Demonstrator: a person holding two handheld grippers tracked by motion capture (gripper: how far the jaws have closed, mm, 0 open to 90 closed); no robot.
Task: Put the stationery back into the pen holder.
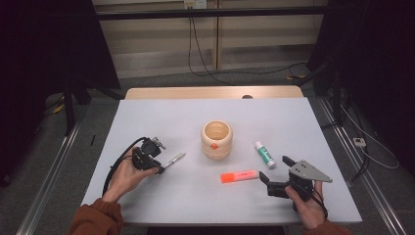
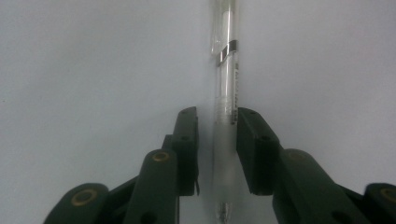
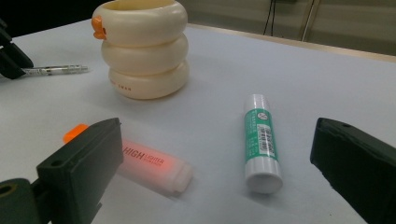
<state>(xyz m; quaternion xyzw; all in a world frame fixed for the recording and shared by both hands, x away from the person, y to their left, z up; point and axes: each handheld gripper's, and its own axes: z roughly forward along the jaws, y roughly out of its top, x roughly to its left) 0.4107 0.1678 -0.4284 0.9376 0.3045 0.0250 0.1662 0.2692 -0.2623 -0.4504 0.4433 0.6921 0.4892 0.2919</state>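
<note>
A clear pen (image 1: 173, 159) (image 2: 226, 93) lies on the white table (image 1: 161, 117) at the left. My left gripper (image 1: 159, 169) (image 2: 217, 114) is low over the pen's tip end, one jaw on each side of the barrel. One pad touches the barrel and a narrow gap shows at the other, so the gripper is open. At the right, my right gripper (image 1: 275, 169) (image 3: 215, 128) stands wide open with nothing held. Just beyond its jaws lie an orange highlighter (image 1: 239, 176) (image 3: 154, 163) and a green-and-white glue stick (image 1: 264, 154) (image 3: 261, 140).
A cream ringed cup (image 1: 217, 139) (image 3: 144, 51) with a small orange beak stands upright at the table's middle. The right gripper view shows the pen (image 3: 56, 70) and the left gripper (image 3: 11, 60) left of the cup. Black stands and cables flank the table.
</note>
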